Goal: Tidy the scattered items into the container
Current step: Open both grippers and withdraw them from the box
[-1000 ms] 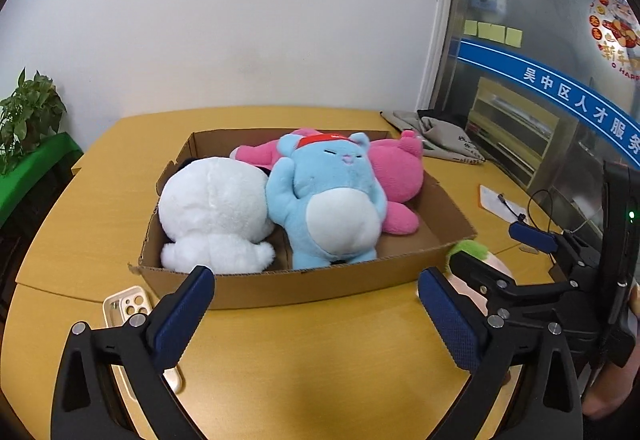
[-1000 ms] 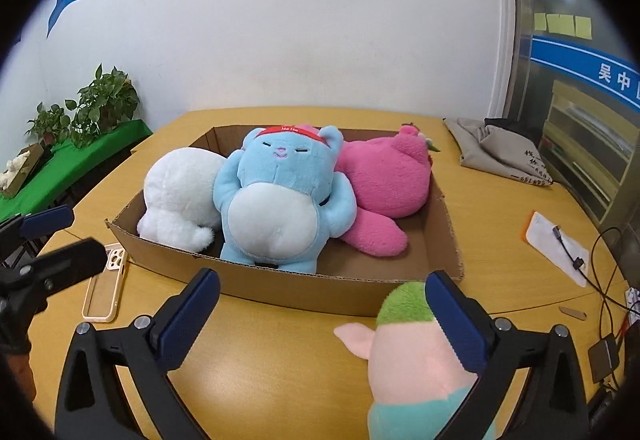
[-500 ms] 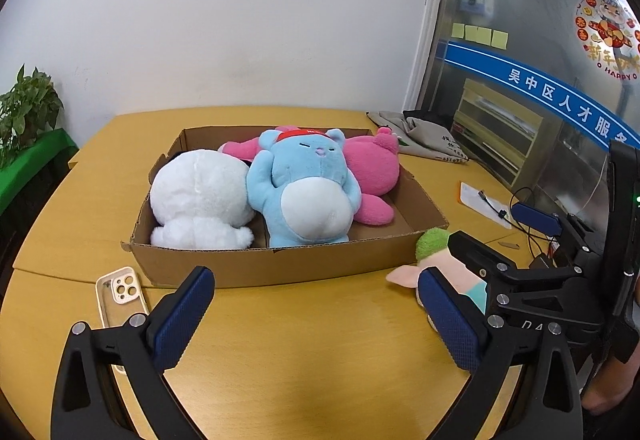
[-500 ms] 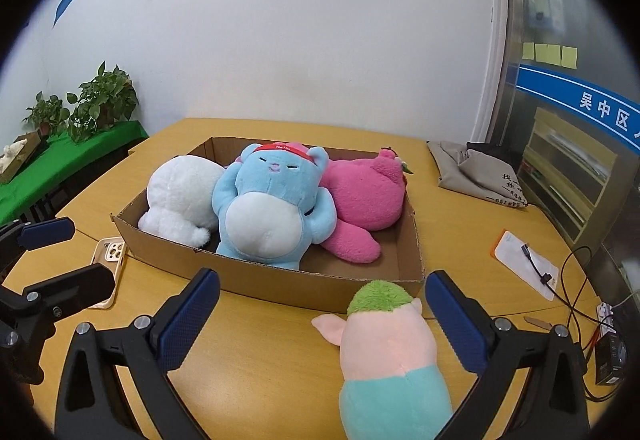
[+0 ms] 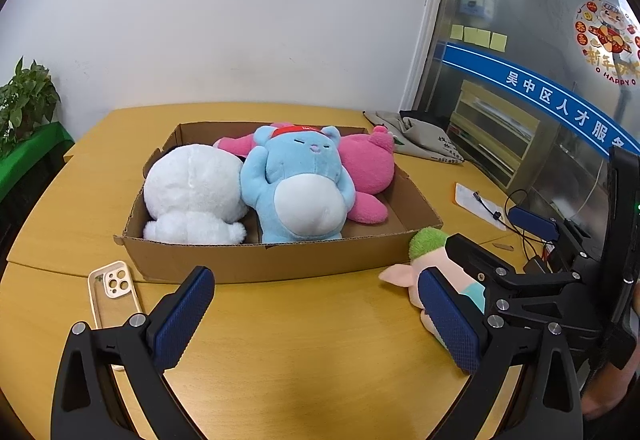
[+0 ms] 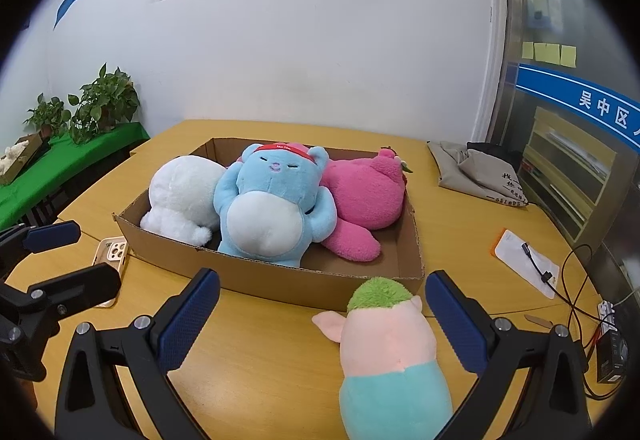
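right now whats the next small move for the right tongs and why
Probably ease the right tongs to the right and forward so the pig toy sits centred between the fingers, then close. The toy stands on the table outside the box, which already holds three toys, and it lies nearer the right finger. Both tongs are open and empty.
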The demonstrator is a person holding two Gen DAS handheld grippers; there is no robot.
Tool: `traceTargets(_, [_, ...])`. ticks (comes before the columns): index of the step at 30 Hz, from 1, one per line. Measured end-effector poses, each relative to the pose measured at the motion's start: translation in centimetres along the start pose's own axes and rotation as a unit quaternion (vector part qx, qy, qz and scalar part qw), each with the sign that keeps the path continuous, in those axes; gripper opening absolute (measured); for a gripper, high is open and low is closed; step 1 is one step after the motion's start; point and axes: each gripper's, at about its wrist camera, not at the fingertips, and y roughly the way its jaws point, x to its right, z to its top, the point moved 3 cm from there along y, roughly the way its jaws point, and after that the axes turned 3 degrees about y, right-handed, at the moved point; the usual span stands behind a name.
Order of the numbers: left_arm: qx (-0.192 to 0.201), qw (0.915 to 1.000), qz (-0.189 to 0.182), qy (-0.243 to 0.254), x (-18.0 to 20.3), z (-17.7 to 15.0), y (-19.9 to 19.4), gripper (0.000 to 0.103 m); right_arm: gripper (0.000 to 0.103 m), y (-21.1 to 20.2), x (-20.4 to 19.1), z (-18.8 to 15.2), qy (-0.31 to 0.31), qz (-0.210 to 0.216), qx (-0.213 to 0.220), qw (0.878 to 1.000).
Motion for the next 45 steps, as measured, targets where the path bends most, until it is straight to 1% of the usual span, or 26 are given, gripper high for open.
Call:
traceTargets(6, [0.000,1.0000,0.000,0.001,0.1,-0.1,0.0,0.103,0.102,-0.1,0.0,-0.1,0.002,0.000,-0.001,1.000])
traceTargets(10, [0.000,1.0000,-0.004,-0.007,0.0,-0.1,0.1,0.103,0.102,0.0,0.2,-0.2,0.003,-0.001,-0.003,1.000])
traceTargets(13, [0.000,1.0000,0.001,-0.007,0.1,-0.1,0.2,0.103,0.102,0.0,0.4,-0.2,0.005,-0.001,-0.002,1.000])
traceTargets(15, [-0.001,0.9999,-0.003,-0.010,0.2,-0.1,0.2,0.103,0.102,0.0,0.5,-0.2,0.006,-0.002,-0.002,1.000])
traceTargets(29, [-0.006,1.0000,-0.002,0.001,0.7,0.0,0.8,0.103,0.102,0.1,1.4,-0.4,0.016,0.001,-0.001,1.000])
traceTargets(41, [-0.009,1.0000,-0.001,0.002,0.9,0.1,1.0,0.103,0.102,0.1,1.3,-0.6,0.015,0.004,-0.001,1.000])
traceTargets(45, [-0.012,0.9999,-0.007,0.000,0.9,0.0,1.3,0.103,0.102,0.1,1.5,-0.7,0.016,0.003,-0.003,1.000])
